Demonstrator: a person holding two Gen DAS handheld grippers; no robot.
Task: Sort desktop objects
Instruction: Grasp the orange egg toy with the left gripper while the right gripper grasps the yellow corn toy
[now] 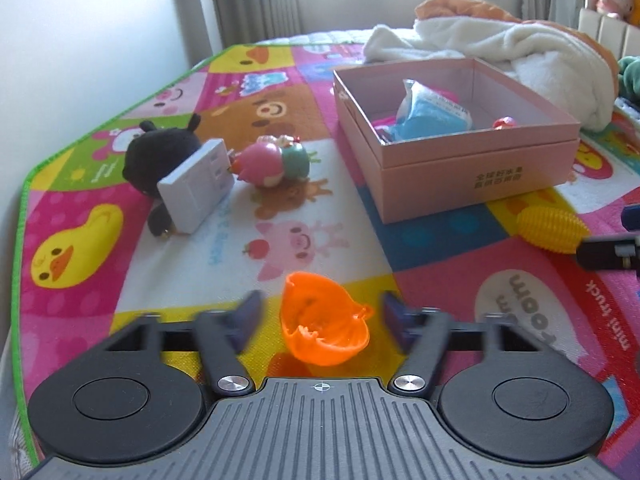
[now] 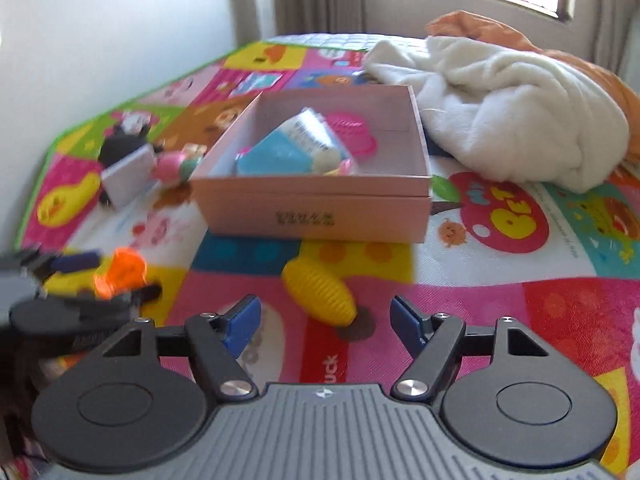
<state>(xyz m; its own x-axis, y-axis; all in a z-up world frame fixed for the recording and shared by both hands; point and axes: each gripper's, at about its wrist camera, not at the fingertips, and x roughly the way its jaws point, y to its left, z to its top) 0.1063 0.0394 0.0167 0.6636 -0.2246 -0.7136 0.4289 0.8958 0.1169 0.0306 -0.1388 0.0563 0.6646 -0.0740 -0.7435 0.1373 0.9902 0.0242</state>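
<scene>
My left gripper (image 1: 320, 316) is open, with an orange plastic half-shell (image 1: 322, 322) lying on the mat between its fingers, touching neither. It also shows in the right wrist view (image 2: 122, 272). My right gripper (image 2: 325, 322) is open just short of a yellow ribbed egg toy (image 2: 320, 294), seen too in the left wrist view (image 1: 550, 230). The pink open box (image 1: 472, 160) holds a blue packet (image 1: 430, 114) and small toys. A black plush (image 1: 158, 148), a white plug adapter (image 1: 196, 186) and a pink-green figure (image 1: 276, 162) lie left of the box.
A colourful cartoon play mat (image 1: 316, 248) covers the bed. A white and orange blanket heap (image 2: 508, 104) lies behind and right of the box. The mat's green edge (image 1: 24, 200) and a wall run along the left.
</scene>
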